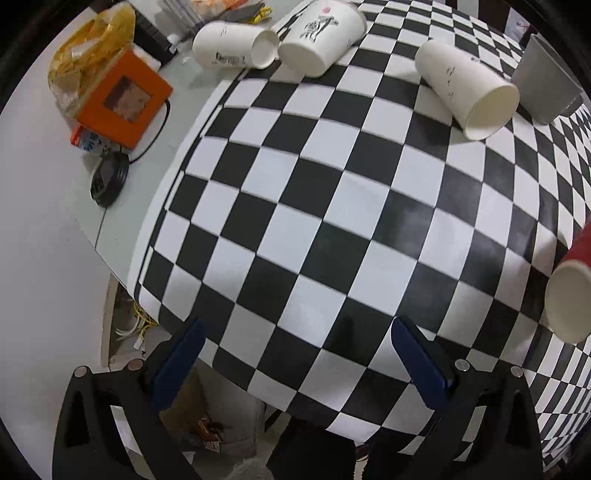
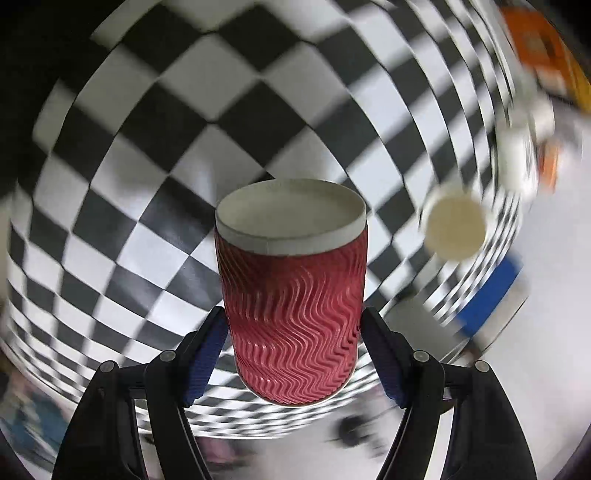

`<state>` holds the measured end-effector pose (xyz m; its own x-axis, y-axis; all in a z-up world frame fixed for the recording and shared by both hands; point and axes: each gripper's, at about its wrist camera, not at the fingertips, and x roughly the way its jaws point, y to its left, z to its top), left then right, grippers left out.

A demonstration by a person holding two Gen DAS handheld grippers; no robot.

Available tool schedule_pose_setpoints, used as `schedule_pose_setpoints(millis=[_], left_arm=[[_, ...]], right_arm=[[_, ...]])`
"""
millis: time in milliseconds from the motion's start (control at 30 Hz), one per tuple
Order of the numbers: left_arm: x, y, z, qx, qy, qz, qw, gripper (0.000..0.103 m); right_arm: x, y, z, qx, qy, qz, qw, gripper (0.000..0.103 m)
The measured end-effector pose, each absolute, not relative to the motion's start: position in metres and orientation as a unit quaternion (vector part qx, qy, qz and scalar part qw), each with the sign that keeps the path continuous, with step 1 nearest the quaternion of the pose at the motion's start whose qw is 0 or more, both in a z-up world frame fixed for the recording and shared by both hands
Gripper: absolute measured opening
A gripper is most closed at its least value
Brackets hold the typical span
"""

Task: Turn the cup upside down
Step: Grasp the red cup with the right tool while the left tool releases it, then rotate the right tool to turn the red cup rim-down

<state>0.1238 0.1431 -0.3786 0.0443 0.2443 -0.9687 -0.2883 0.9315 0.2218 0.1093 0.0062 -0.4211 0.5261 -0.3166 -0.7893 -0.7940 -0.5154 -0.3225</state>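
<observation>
My right gripper (image 2: 293, 328) is shut on a red ribbed paper cup (image 2: 291, 317), held above the checkered cloth (image 2: 155, 155). The white-rimmed end of the cup points away from the camera. The view around it is motion-blurred. The same red cup (image 1: 574, 284) shows at the right edge of the left wrist view, tilted in the air with its white inside showing. My left gripper (image 1: 295, 341) is open and empty over the near edge of the checkered cloth (image 1: 314, 206).
Three white paper cups lie on their sides at the far end: one left (image 1: 232, 44), a printed one (image 1: 321, 33), one right (image 1: 469, 86). A grey container (image 1: 546, 79) sits far right. An orange box (image 1: 123, 99), yellow bag (image 1: 92, 48) and black device (image 1: 109, 177) are left.
</observation>
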Motion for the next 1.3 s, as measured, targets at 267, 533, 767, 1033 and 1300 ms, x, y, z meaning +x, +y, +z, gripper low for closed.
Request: schedule_pose_setpoints(millis=[267,533,767,1033,1300], left_arm=[[0.137,0.13,-0.364,-0.006,0.657,0.168,0.735,0.102],[0.142,0.117,-0.363,0.004,0.658,0.146,0.738,0.103],[0.144,0.111,-0.365,0.01,0.662,0.139,0.737,0.103],[0.144,0.106,-0.364,0.015,0.663,0.133,0.736,0.102],[0.143,0.097,-0.363,0.024,0.667,0.128,0.734,0.102]], right_arm=[[0.186,-0.014,-0.408,-0.605,0.594,0.278,0.452,0.075],[0.24,-0.072,-0.418,-0.349,0.782,0.183,0.483,0.075],[0.265,-0.112,-0.436,-0.183,0.846,0.116,0.487,0.076],[0.276,-0.127,-0.439,-0.17,0.855,0.111,0.476,0.088],[0.282,-0.113,-0.419,-0.166,0.84,0.133,0.499,0.088]])
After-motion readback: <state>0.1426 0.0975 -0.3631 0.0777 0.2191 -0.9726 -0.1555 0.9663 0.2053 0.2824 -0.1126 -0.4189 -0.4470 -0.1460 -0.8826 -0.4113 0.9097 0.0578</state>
